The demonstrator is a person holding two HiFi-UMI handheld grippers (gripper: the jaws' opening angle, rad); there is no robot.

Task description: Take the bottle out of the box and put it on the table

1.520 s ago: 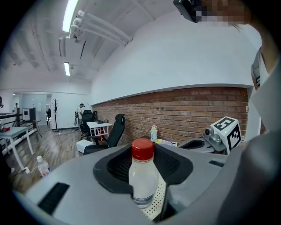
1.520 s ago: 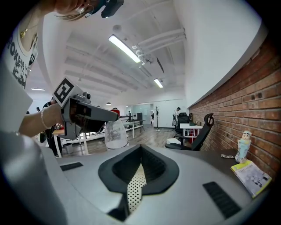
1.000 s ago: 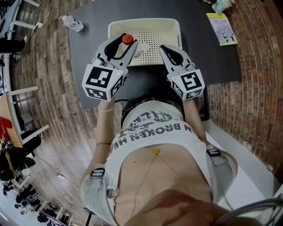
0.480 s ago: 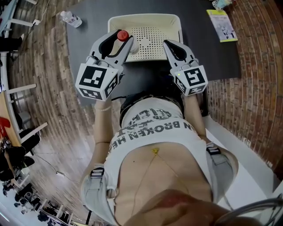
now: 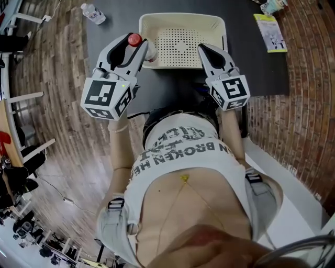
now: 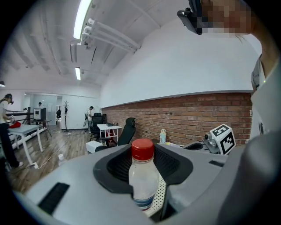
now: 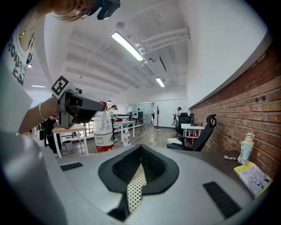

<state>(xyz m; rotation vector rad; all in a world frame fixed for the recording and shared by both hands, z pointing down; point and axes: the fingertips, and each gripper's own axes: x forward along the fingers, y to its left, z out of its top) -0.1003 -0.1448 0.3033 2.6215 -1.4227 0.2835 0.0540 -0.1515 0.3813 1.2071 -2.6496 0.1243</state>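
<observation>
Presently noting left gripper (image 5: pixel 131 49) pinching bottle (image 5: pixel 137 43) just under its red cap, upright, lifted at near-left corner of cream box (image 5: pixel 180 20). Seeing right gripper (image 5: pixel 205 51) pressed together, nothing between its jaws, poised over box's near-right rim. Logging dark table (image 5: pixel 251 68) under box; second bottle (image 5: pixel 94 13) on wood floor beyond table's left edge.

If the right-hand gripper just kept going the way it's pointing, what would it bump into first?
Most likely the white perforated basket: the right gripper sits over its near rim, aimed inside. Depth is hard to judge.
</observation>
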